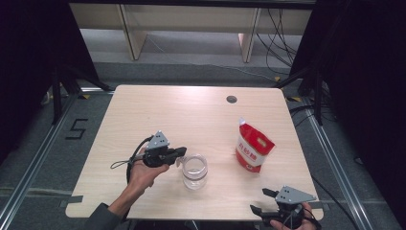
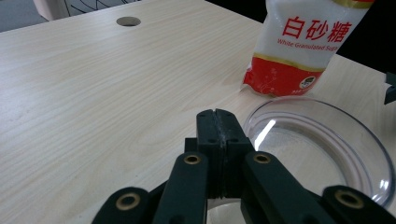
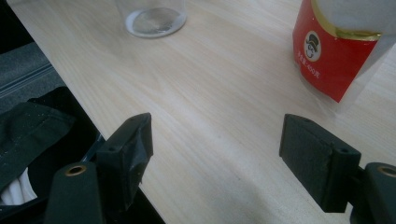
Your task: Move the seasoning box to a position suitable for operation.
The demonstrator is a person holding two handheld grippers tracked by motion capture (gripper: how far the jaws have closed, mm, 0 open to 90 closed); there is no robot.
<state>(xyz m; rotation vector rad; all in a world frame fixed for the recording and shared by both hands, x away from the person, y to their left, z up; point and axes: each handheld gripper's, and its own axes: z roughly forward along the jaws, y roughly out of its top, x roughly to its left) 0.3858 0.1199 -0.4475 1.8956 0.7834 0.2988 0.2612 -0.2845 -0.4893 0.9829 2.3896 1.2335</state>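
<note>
One clear jar (image 1: 195,171), one sugar bag (image 1: 253,147) — two tools, left tool (image 1: 181,152) and right tool (image 1: 262,200).

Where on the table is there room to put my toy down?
The far half of the table, up to the round hole, is bare, and so is the left edge. It is crowded near the front: the left gripper is beside the clear jar, with the sugar bag to their right.

Light wood worktop (image 1: 158,115) with a round cable hole (image 1: 231,99) near the far edge; grey floor (image 1: 201,57) behind.
</note>
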